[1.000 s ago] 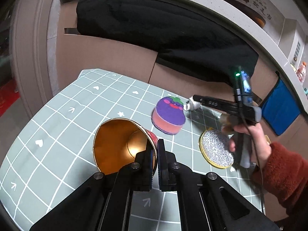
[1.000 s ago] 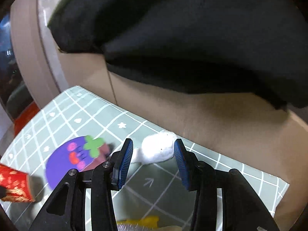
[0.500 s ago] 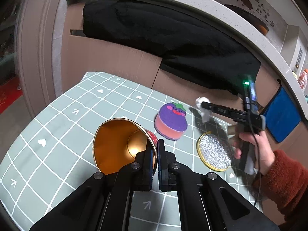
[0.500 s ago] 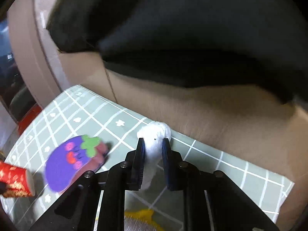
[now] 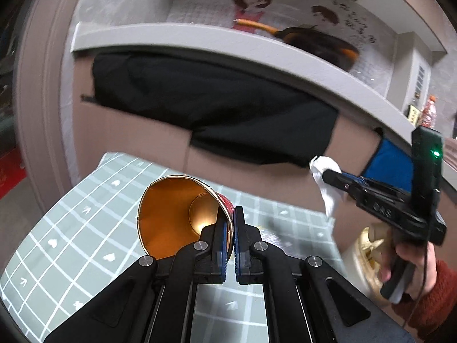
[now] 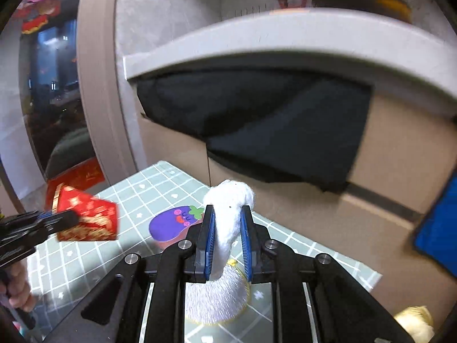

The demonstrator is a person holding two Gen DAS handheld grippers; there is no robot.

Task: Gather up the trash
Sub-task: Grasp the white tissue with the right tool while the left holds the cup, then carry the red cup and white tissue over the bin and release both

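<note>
Jaws first, left wrist view: left gripper pinched tight on the wall of a paper cup, one pad inside the rim, one outside. Cup lies tilted at frame centre, mouth toward the camera, gold lining bare, nothing inside; outer skin red. It hangs above the green grid-patterned table. At right, the right gripper clamps a white crumpled tissue, carried by a hand in a rust-red sleeve. Cardboard box behind the table, black cloth draped over its edge. Wall poster lettering at upper right too blurred to read.

Right wrist view: right gripper jaws narrow, blue pads pressed on the tissue, which bulges above them. Red cup with gold print at left, in the left gripper; print unreadable. Purple eggplant sponge lies on the table. A silver glitter disc lies under the fingers.
</note>
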